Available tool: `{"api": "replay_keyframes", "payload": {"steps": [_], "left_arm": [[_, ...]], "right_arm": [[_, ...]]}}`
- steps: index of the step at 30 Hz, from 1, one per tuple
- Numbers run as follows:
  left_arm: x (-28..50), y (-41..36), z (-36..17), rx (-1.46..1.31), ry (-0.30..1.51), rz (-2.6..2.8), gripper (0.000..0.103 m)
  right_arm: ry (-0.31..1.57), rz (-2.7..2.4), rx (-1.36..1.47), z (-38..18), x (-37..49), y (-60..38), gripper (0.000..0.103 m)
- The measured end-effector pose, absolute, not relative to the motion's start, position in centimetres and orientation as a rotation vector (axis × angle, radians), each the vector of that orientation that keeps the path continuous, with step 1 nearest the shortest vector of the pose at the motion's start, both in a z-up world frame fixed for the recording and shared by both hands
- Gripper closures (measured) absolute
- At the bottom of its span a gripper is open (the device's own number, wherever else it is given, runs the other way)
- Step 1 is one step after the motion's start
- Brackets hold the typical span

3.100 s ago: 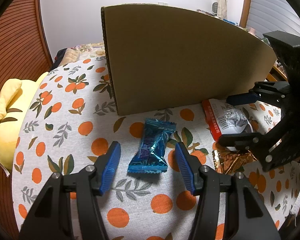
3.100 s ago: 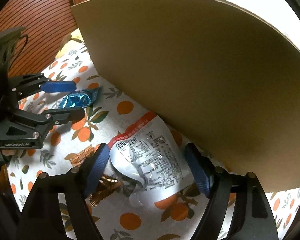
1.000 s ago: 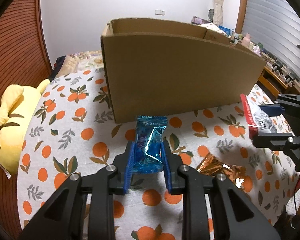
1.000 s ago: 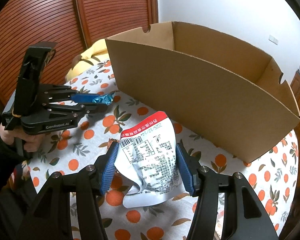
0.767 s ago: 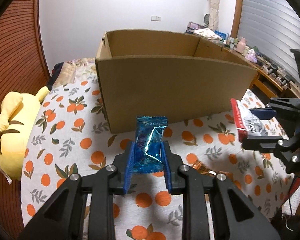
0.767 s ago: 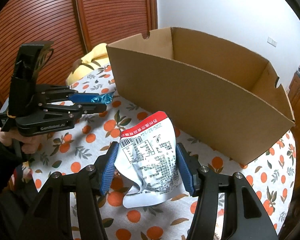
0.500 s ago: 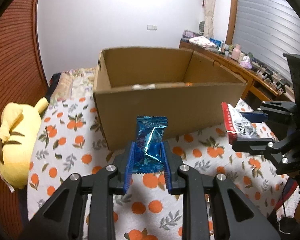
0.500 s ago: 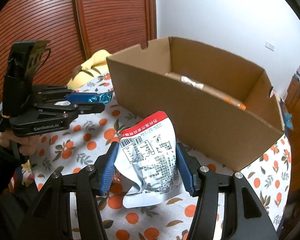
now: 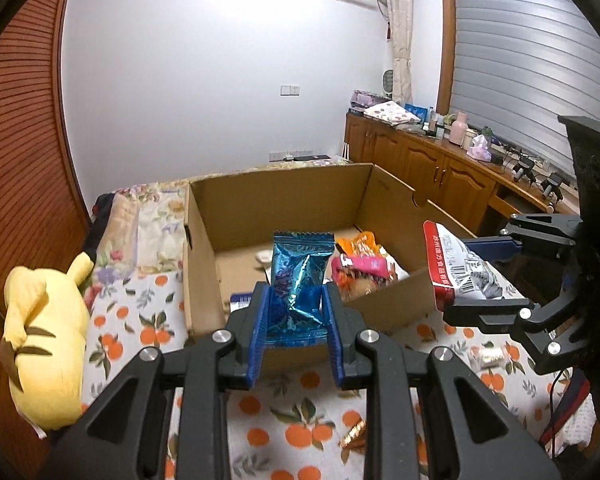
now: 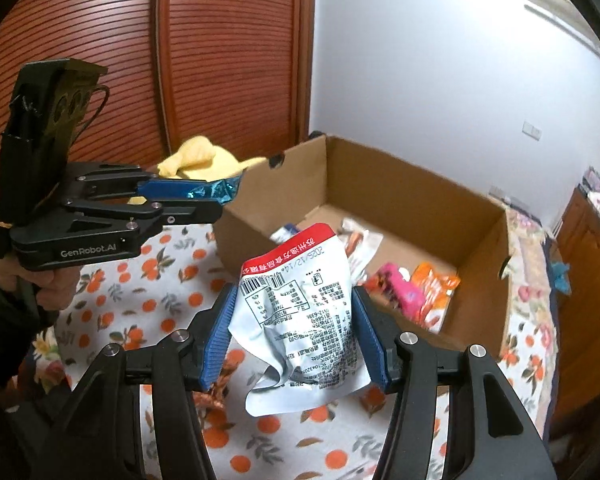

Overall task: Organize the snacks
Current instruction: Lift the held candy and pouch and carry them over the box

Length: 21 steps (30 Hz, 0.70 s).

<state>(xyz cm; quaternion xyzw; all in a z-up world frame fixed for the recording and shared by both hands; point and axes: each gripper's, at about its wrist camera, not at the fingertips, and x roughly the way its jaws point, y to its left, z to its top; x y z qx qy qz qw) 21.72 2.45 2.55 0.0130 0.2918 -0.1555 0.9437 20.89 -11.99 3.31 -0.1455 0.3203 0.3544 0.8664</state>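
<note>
Left gripper (image 9: 296, 316) clamped blue foil candy packet (image 9: 300, 280), right gripper (image 10: 294, 340) clamped white red-topped pouch (image 10: 300, 312), both just before open brown cardboard box (image 10: 400, 184).

A table under a white cloth printed with oranges and leaves (image 9: 300, 432) carries an open cardboard box (image 9: 204, 276), the landmark here. Near the box's front wall lie a crumpled gold-brown wrapper (image 9: 354, 436) and, toward the right, a small pale wrapped sweet (image 9: 487, 357). Left of the box, a yellow plush toy (image 9: 44, 344) rests at the cloth's edge.
</note>
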Motion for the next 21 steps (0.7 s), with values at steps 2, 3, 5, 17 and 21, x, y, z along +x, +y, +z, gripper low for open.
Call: {"api": "replay_keyframes", "payload": {"steps": [2,3,5,17,21], "left_arm": [[22.7,2.3,2.6,0.028,0.598,-0.319,0.079],[23.3,2.3,2.6,0.028,0.602,-0.319,0.079],[24.2,2.1,2.4,0.030,0.610,-0.318,0.079],[29.2,0.8,0.7,0.031,0.657,-0.309,0.078],[29.9,0.9,0.1,0.028,0.661,-0.306,0.078]], "right_arm": [[0.661,0.742,-0.306,3.7,21.5,-11.9,0.045],[0.656,0.740,-0.306,3.9,21.8,-11.8,0.045],[0.647,0.739,-0.306,4.3,22.7,-11.7,0.045],[0.643,0.729,-0.239,4.0,29.0,-10.4,0.045],[0.653,0.714,-0.236,3.4,30.8,-10.1,0.045]]}}
